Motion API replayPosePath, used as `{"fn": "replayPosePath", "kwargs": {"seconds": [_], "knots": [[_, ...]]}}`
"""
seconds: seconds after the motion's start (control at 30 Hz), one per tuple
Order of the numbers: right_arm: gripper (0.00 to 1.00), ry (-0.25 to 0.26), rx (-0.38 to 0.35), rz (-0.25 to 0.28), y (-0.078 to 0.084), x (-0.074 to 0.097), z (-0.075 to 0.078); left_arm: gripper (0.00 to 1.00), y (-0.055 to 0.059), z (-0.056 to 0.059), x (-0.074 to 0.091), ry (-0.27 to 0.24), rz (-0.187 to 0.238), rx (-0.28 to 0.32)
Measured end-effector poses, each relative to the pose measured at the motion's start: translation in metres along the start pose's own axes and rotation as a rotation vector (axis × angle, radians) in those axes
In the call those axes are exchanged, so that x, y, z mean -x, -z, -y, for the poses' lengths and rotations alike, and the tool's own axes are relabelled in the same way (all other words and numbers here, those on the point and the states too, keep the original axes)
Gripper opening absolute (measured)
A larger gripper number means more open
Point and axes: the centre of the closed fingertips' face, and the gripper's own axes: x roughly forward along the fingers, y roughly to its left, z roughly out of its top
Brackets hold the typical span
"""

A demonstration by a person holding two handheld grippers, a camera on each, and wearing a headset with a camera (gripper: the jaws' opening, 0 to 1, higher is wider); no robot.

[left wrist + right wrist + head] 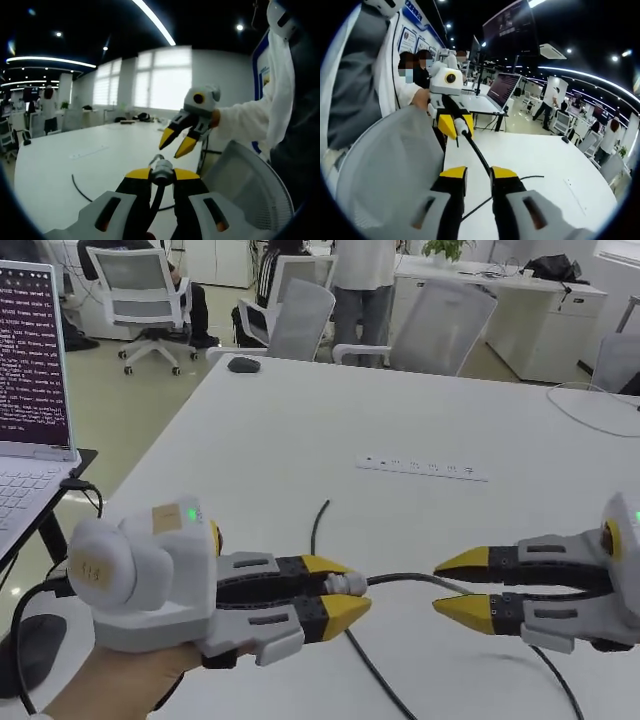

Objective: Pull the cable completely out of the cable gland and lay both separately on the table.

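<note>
Above the white table [300, 440], the left claw [355, 587] is gripping the silver cable gland [343, 584]; the thin black cable [400, 579], not yet pulled out, is passing between the open right claw [465, 586].

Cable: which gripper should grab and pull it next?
Right gripper: its open jaws straddle the cable beside the cable gland, which the left gripper is clamping.

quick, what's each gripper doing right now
left gripper: shut on the cable gland
right gripper: open, with the cable running between its jaws, not clamped
</note>
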Motion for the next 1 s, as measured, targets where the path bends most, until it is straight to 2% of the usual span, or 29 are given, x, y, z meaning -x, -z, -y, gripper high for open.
{"fn": "replayPosePath", "kwargs": {"seconds": [0.07, 0.17, 0.27, 0.3, 0.33, 0.43, 0.53, 0.63, 0.77, 0.87, 1.0], "knots": [[0.21, -0.016, 0.024, 0.015, -0.008, -0.007, -0.004, 0.17, 0.0, 0.002, -0.001, 0.011, 0.001, 0.0], [0.24, -0.071, 0.065, 0.026, -0.016, -0.024, -0.016, 0.17, 0.002, 0.007, -0.003, 0.029, -0.011, -0.008], [0.22, -0.091, 0.081, 0.015, -0.013, -0.034, -0.021, 0.17, 0.003, 0.01, -0.003, 0.038, -0.017, -0.012], [0.21, -0.111, 0.094, -0.029, -0.004, -0.035, -0.023, 0.17, 0.003, 0.009, -0.003, 0.033, -0.017, -0.015], [0.2, -0.099, 0.089, -0.007, -0.007, -0.036, -0.022, 0.17, 0.003, 0.008, -0.003, 0.035, -0.018, -0.009], [0.18, -0.097, 0.08, 0.003, -0.006, -0.036, -0.021, 0.17, 0.004, 0.008, -0.002, 0.034, -0.022, -0.01], [0.08, -0.08, 0.068, 0.015, -0.003, -0.035, -0.014, 0.17, 0.006, 0.01, -0.002, 0.042, -0.03, -0.009], [0.08, -0.09, 0.049, 0.026, -0.003, -0.035, -0.016, 0.17, 0.006, 0.011, -0.002, 0.043, -0.031, -0.01], [0.06, -0.082, 0.056, 0.029, -0.004, -0.036, -0.016, 0.17, 0.004, 0.008, 0.0, 0.034, -0.02, 0.016], [0.05, -0.069, 0.048, 0.04, -0.006, -0.035, -0.015, 0.17, 0.002, 0.005, 0.001, 0.024, -0.008, 0.027], [0.05, -0.025, 0.036, 0.038, -0.003, -0.03, -0.007, 0.17, 0.001, 0.0, 0.004, 0.004, 0.004, 0.044]]}}
